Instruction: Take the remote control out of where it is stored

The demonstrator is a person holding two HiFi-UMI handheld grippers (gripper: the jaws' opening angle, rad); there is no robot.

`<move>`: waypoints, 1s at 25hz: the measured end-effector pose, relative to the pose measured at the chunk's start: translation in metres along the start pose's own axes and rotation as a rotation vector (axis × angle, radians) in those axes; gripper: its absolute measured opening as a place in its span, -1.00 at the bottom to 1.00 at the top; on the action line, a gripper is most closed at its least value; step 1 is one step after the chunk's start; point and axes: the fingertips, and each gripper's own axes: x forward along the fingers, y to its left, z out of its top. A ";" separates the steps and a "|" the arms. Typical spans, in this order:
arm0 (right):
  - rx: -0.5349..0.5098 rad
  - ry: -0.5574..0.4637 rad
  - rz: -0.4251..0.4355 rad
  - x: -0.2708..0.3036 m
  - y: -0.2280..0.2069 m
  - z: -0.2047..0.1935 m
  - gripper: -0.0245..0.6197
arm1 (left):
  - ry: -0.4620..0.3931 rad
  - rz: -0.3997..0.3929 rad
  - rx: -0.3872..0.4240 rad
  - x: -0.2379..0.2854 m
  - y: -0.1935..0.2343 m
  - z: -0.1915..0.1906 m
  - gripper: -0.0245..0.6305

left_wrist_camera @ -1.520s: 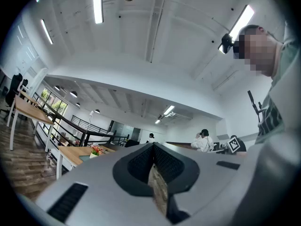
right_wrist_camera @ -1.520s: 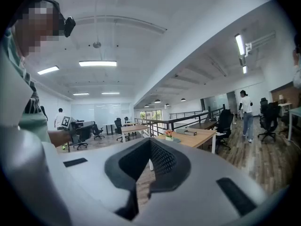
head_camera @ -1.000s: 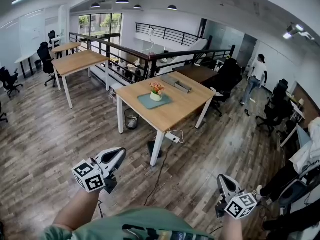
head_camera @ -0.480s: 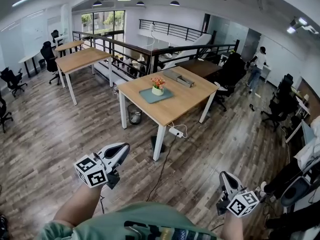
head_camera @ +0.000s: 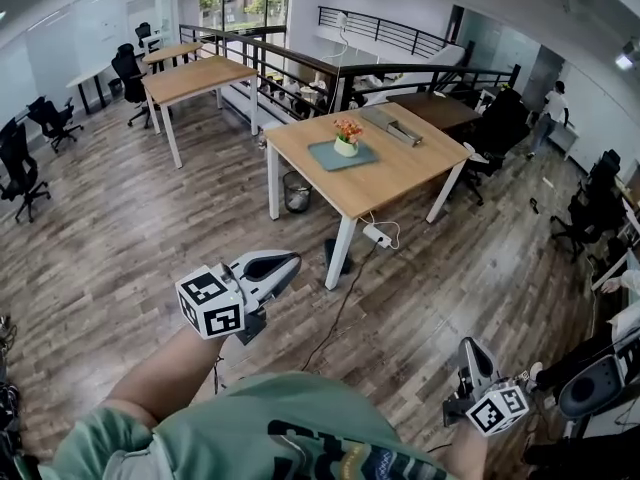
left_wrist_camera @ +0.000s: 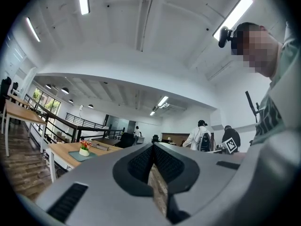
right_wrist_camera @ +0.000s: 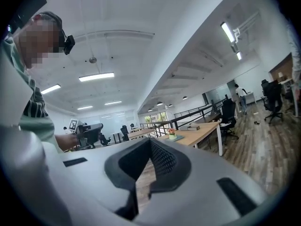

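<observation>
No remote control shows in any view. A wooden table (head_camera: 400,183) stands ahead with a flower pot (head_camera: 347,138) on a teal mat (head_camera: 335,155) and a long grey box (head_camera: 392,125) at its far edge. My left gripper (head_camera: 290,261) is held level over the floor, pointing toward the table, its jaws together and empty (left_wrist_camera: 153,147). My right gripper (head_camera: 472,346) hangs low at the right, well short of the table, also shut with nothing in it (right_wrist_camera: 150,142).
A wire bin (head_camera: 296,192) and a power strip (head_camera: 378,236) with a trailing cable lie under the table. Office chairs (head_camera: 497,133) stand beyond it, a stair railing (head_camera: 300,63) runs behind, more tables (head_camera: 195,78) stand at the left. A person (head_camera: 555,113) walks at the far right.
The table has come nearer and shifted right in the head view. My left gripper has moved forward and right; my right gripper has sunk lower in the picture. Both stay shut.
</observation>
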 end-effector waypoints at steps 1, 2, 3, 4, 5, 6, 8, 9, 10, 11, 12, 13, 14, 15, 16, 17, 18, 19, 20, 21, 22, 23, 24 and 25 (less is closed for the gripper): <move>0.002 0.004 0.002 0.000 -0.001 -0.002 -0.91 | 0.004 -0.005 -0.001 0.003 -0.001 -0.002 -0.92; 0.003 0.007 0.004 0.001 -0.003 -0.003 -0.91 | 0.007 -0.010 -0.003 0.006 -0.001 -0.004 -0.92; 0.003 0.009 0.007 0.002 -0.004 -0.003 -0.91 | 0.009 -0.013 -0.007 0.010 0.000 -0.006 -0.92; 0.001 0.012 0.010 0.005 -0.005 -0.003 -0.91 | 0.012 -0.016 -0.011 0.013 0.003 -0.007 -0.92; 0.000 0.015 0.012 0.009 -0.006 -0.003 -0.91 | 0.013 -0.020 -0.017 0.017 0.007 -0.009 -0.92; -0.001 0.019 0.012 0.012 -0.007 -0.003 -0.91 | 0.014 -0.024 -0.024 0.020 0.011 -0.010 -0.92; -0.001 0.031 0.007 0.020 -0.009 -0.004 -0.91 | 0.016 -0.036 -0.042 0.027 0.021 -0.015 -0.92; -0.001 0.039 0.002 0.024 -0.010 -0.005 -0.91 | 0.017 -0.043 -0.051 0.031 0.026 -0.017 -0.92; -0.003 0.046 -0.003 0.030 -0.010 -0.005 -0.91 | 0.017 -0.050 -0.059 0.034 0.033 -0.019 -0.92; -0.007 0.053 -0.008 0.036 -0.010 -0.005 -0.91 | 0.017 -0.058 -0.067 0.038 0.040 -0.020 -0.92; -0.013 0.059 -0.014 0.044 -0.010 -0.004 -0.91 | 0.015 -0.068 -0.074 0.042 0.049 -0.022 -0.92; -0.023 0.064 -0.022 0.053 -0.011 -0.002 -0.91 | 0.012 -0.079 -0.081 0.047 0.059 -0.023 -0.92; -0.033 0.067 -0.031 0.063 -0.011 -0.001 -0.91 | 0.009 -0.091 -0.088 0.052 0.070 -0.024 -0.92; -0.044 0.069 -0.041 0.074 -0.012 0.002 -0.91 | 0.004 -0.103 -0.095 0.058 0.083 -0.025 -0.92; -0.053 0.070 -0.053 0.087 -0.013 0.005 -0.91 | -0.002 -0.114 -0.101 0.063 0.098 -0.023 -0.92; -0.060 0.071 -0.065 0.101 -0.013 0.007 -0.91 | -0.008 -0.123 -0.104 0.069 0.113 -0.021 -0.92; -0.064 0.070 -0.075 0.116 -0.012 0.011 -0.91 | -0.014 -0.132 -0.106 0.074 0.130 -0.017 -0.92; -0.066 0.069 -0.084 0.131 -0.009 0.014 -0.91 | -0.019 -0.141 -0.108 0.079 0.147 -0.012 -0.92; -0.070 0.068 -0.089 0.148 -0.006 0.017 -0.91 | -0.022 -0.152 -0.108 0.084 0.163 -0.007 -0.92; -0.076 0.066 -0.092 0.164 -0.002 0.021 -0.91 | -0.025 -0.163 -0.104 0.087 0.180 -0.001 -0.92; -0.083 0.064 -0.095 0.180 0.002 0.024 -0.91 | -0.028 -0.173 -0.096 0.090 0.196 0.004 -0.92; -0.089 0.061 -0.098 0.196 0.004 0.029 -0.91 | -0.031 -0.181 -0.085 0.093 0.212 0.010 -0.92; -0.094 0.056 -0.100 0.212 0.006 0.033 -0.91 | -0.036 -0.185 -0.077 0.096 0.228 0.016 -0.92; -0.097 0.051 -0.102 0.229 0.007 0.037 -0.91 | -0.041 -0.188 -0.073 0.098 0.244 0.022 -0.92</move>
